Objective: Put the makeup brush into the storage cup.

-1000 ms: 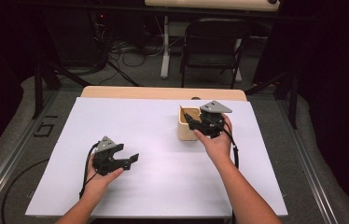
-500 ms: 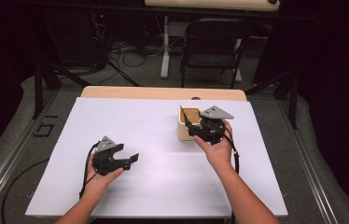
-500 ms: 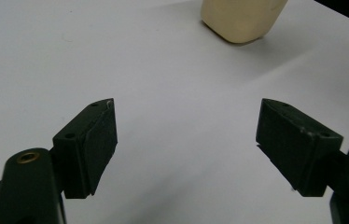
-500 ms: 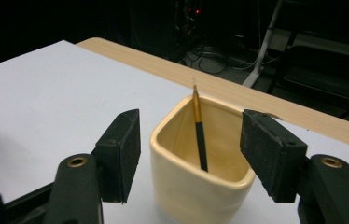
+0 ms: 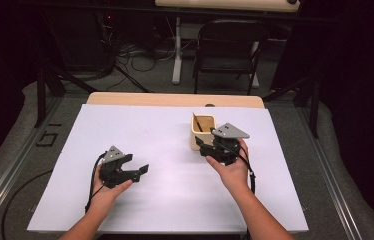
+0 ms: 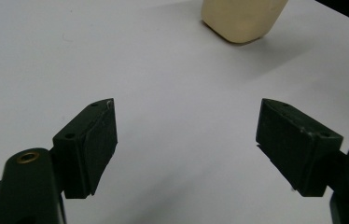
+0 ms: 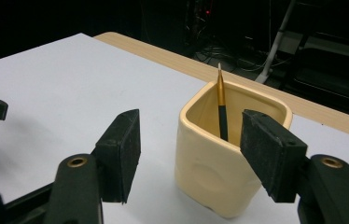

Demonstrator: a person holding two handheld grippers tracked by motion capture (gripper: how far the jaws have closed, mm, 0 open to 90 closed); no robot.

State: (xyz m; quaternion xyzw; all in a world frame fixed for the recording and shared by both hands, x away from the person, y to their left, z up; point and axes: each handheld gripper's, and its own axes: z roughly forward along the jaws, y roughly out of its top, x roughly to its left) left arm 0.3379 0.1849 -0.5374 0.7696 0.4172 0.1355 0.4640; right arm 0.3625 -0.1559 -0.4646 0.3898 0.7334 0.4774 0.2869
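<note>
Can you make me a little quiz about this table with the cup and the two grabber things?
1. True or false: the pen stands inside the cream cup.
2. Which gripper is closer to the cup? A) left gripper B) right gripper
3. Fill in: the table is covered by a ___ sheet.

Key: 1 true. 2 B, its fingers are spread just in front of the cup. 3 white.
</note>
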